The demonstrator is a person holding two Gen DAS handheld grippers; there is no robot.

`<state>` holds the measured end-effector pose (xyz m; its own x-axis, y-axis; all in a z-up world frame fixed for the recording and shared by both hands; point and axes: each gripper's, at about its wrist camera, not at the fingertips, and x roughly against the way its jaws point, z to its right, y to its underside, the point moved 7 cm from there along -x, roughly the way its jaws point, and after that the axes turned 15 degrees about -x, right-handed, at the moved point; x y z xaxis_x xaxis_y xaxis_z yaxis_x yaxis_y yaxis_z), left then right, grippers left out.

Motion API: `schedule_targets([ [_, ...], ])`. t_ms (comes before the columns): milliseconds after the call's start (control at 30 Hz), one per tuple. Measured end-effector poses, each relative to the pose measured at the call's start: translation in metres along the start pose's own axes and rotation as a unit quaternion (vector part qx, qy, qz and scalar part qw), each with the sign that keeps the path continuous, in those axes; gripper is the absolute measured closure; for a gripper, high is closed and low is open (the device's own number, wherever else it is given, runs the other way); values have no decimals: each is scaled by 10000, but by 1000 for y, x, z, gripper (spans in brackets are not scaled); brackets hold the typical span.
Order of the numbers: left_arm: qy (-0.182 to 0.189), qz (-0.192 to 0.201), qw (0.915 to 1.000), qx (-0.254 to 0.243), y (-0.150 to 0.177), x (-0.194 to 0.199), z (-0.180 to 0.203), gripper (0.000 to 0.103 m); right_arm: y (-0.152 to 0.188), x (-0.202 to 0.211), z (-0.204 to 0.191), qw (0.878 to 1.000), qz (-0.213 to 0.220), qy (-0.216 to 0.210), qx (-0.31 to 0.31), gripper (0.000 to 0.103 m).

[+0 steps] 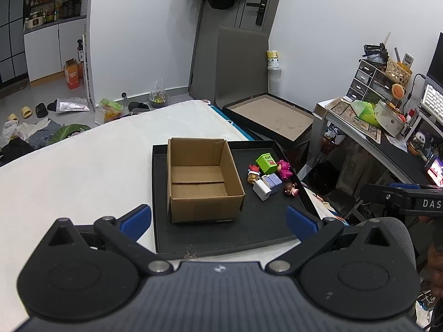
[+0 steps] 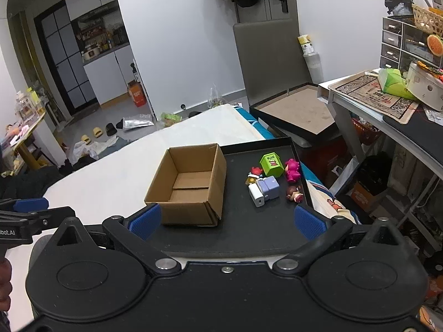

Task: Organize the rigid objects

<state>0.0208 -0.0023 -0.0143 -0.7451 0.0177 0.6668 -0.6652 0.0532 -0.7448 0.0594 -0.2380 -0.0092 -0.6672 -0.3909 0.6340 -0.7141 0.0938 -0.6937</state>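
Note:
An empty cardboard box (image 1: 202, 179) (image 2: 191, 185) stands open-topped on the left part of a black tray (image 1: 249, 232) (image 2: 249, 235). To its right lie small toys: a green cube (image 1: 266, 163) (image 2: 272, 164), a pink figure (image 1: 284, 168) (image 2: 292, 170), a lilac block (image 1: 272, 181) (image 2: 270, 187), a white block (image 1: 261, 189) (image 2: 256, 195), a red-topped figure (image 1: 253, 173) (image 2: 254, 174) and a brown-haired doll head (image 1: 290, 188) (image 2: 294, 193). My left gripper (image 1: 218, 221) hangs open before the tray's near edge. My right gripper (image 2: 227, 221) is open too, nothing between its fingers.
The tray rests on a white bed (image 1: 83, 171) (image 2: 110, 182). A second flat black tray with a brown bottom (image 1: 271, 116) (image 2: 299, 108) lies behind. A cluttered desk (image 1: 387, 127) (image 2: 387, 96) stands to the right; shoes and bags litter the floor (image 1: 41, 110).

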Motion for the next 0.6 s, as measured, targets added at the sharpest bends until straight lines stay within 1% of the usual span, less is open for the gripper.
schedule_targets([
  [400, -63, -56, 9997, 225, -13, -30, -15, 0, -11, -28, 11, 9999, -91, -7, -78, 0],
  [600, -86, -149, 9993, 343, -20, -49, -28, 0, -21, -48, 25, 9992, -163, 76, -345, 0],
])
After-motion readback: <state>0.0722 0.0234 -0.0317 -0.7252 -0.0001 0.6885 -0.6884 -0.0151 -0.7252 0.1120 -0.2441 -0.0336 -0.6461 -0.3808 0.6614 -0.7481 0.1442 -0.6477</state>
